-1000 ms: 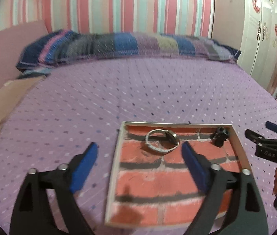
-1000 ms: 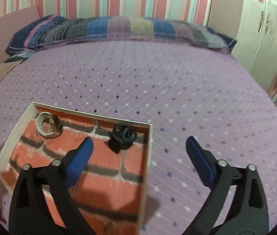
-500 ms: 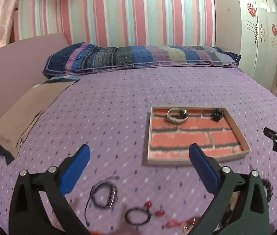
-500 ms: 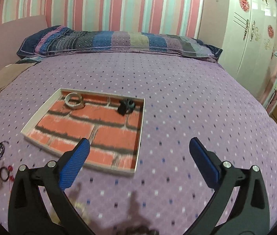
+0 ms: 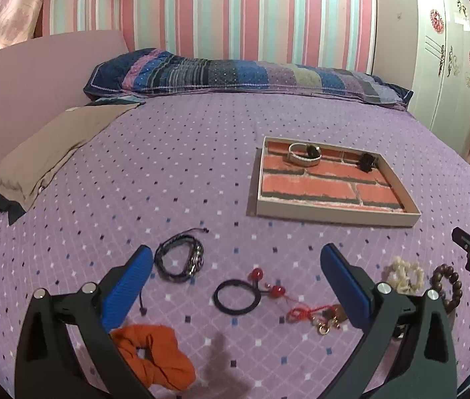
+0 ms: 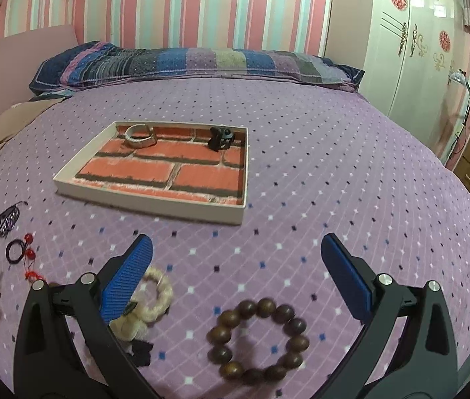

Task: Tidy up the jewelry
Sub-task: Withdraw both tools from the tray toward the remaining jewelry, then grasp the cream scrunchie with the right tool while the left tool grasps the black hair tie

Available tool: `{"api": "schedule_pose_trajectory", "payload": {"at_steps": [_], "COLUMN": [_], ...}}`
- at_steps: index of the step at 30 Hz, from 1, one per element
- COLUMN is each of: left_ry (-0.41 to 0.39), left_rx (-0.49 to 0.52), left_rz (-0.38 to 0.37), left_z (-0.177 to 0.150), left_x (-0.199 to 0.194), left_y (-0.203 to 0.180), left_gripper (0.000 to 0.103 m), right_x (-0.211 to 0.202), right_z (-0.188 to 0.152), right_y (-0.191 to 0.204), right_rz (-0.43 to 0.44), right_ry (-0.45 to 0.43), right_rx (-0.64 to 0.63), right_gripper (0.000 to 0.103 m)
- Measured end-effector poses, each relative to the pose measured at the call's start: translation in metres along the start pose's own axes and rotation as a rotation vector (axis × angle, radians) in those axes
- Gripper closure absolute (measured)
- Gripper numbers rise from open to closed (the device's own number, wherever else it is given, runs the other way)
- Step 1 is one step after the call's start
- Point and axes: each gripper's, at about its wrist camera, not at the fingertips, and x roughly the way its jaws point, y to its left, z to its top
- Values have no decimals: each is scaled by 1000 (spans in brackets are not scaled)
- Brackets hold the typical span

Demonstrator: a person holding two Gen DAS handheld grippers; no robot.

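My right gripper (image 6: 235, 282) wide, empty; left gripper (image 5: 235, 286) likewise. Wooden bracelet (image 6: 258, 340) at six o'clock, cream bracelet (image 6: 155, 294) touching nine-o'clock finger: may snag both, miss tray (image 6: 155, 206).

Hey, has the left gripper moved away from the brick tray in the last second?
Yes. The left gripper has pulled back toward the person: the brick tray, earlier between its fingers, now lies well beyond them.

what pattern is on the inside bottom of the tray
A red brick-wall pattern with dark mortar lines lines the tray, clearest in the right wrist view.
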Motion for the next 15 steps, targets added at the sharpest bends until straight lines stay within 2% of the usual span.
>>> {"api": "schedule_pose_trajectory", "payload": {"at_steps": [10, 15], "left_ry": [39, 61], "left_rx": [25, 33], "left_rz": [-40, -24], "left_z": [-32, -46], "left_x": [27, 47], "left_y": [-1, 3], "left_gripper": [4, 5], "right_x": [13, 26], "right_z": [-29, -38], "right_y": [21, 30], "right_rz": [4, 4], "right_ry": [6, 35], "right_rx": [0, -14], "right_gripper": [5, 7]}}
